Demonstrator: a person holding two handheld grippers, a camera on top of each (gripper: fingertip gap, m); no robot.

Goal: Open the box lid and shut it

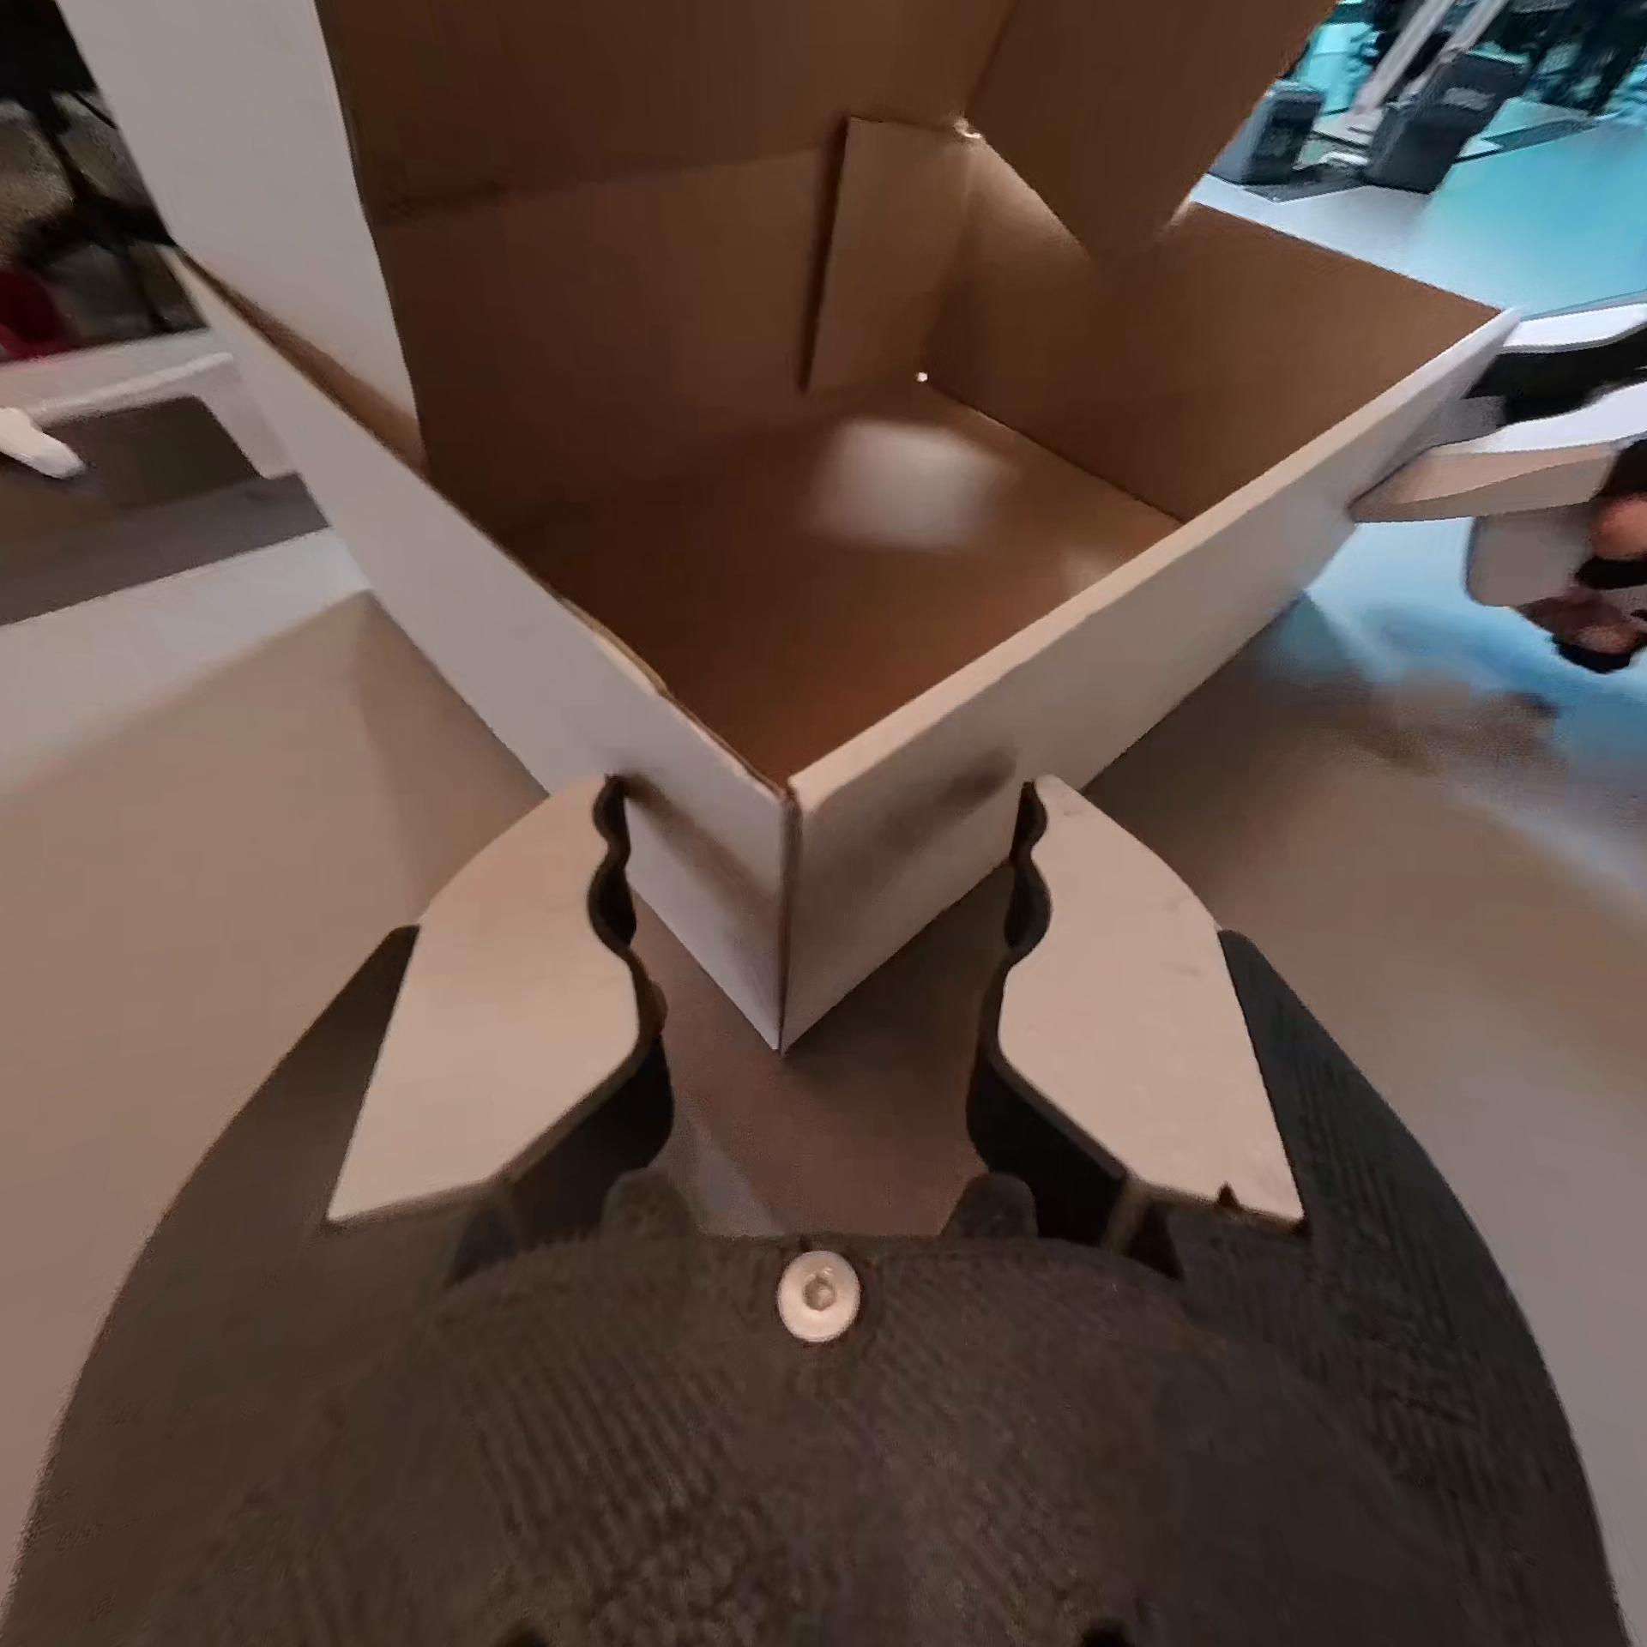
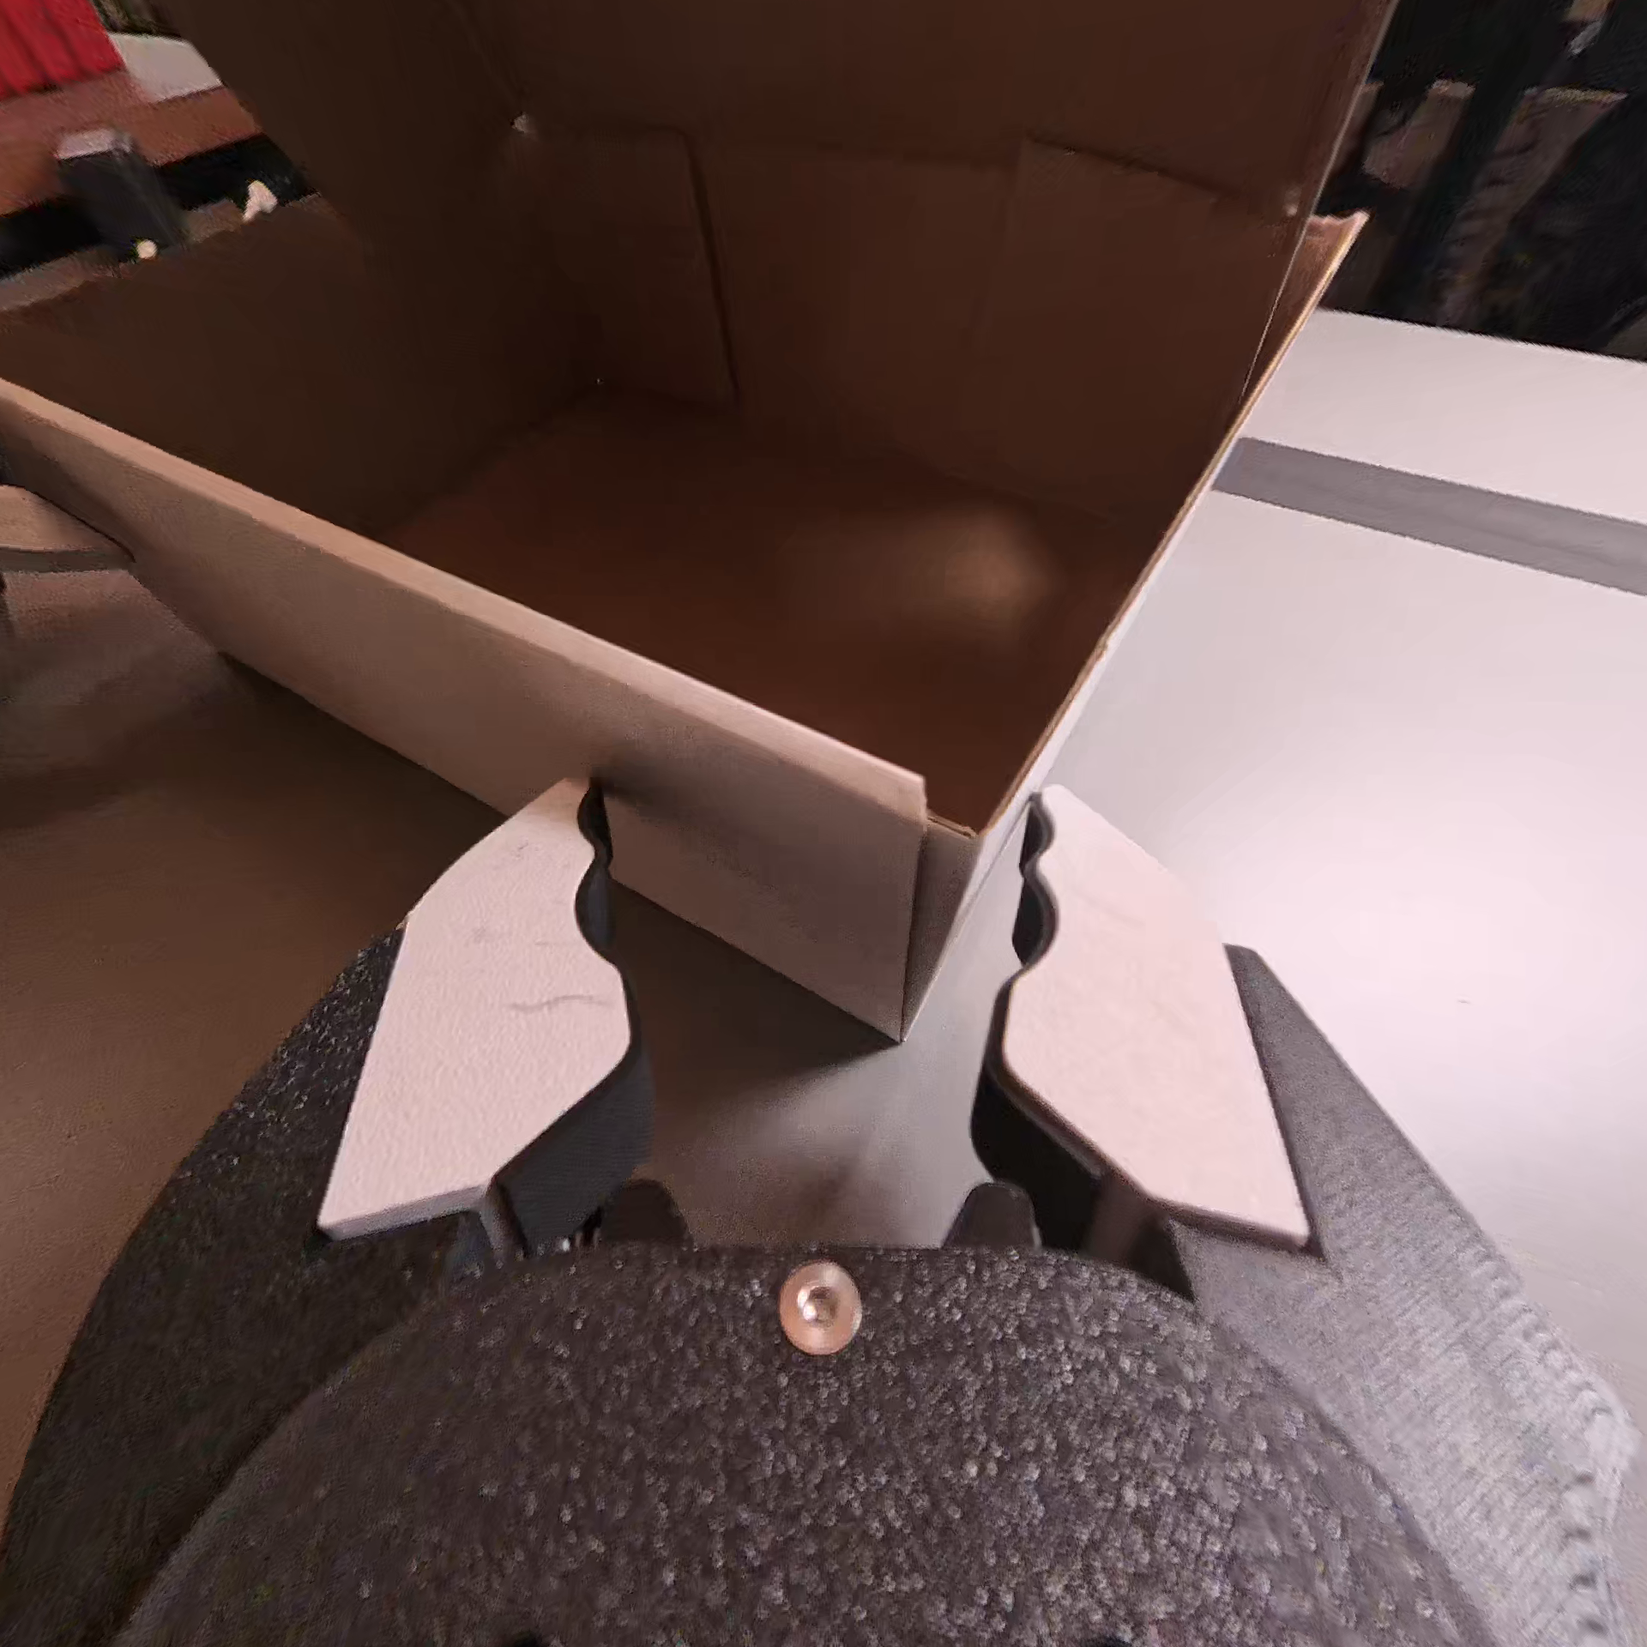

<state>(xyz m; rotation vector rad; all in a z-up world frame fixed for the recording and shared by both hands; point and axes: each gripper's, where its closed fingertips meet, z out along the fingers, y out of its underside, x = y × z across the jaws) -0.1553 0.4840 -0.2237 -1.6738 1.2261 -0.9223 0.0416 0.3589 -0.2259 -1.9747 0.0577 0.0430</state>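
Note:
A white cardboard box point(image 1: 1114, 677) with a brown, empty inside stands on the table. Its lid point(image 1: 624, 89) is raised upright at the far side, with a side flap hanging inward. My left gripper point(image 1: 824, 802) is open, its fingertips on either side of the box's near corner, at the walls. My right gripper point(image 2: 807, 798) is open and straddles another near corner of the box point(image 2: 401, 642) in the same way, below the upright lid point(image 2: 891, 134). The right gripper also shows in the left wrist view point(image 1: 1470, 472) at the box's right corner, held by a hand.
The box stands on a pale table point(image 1: 178, 847), which has a dark stripe point(image 2: 1426, 517) to the right of the box. White furniture legs point(image 1: 53, 437) and dark equipment point(image 1: 1426, 116) stand beyond the table.

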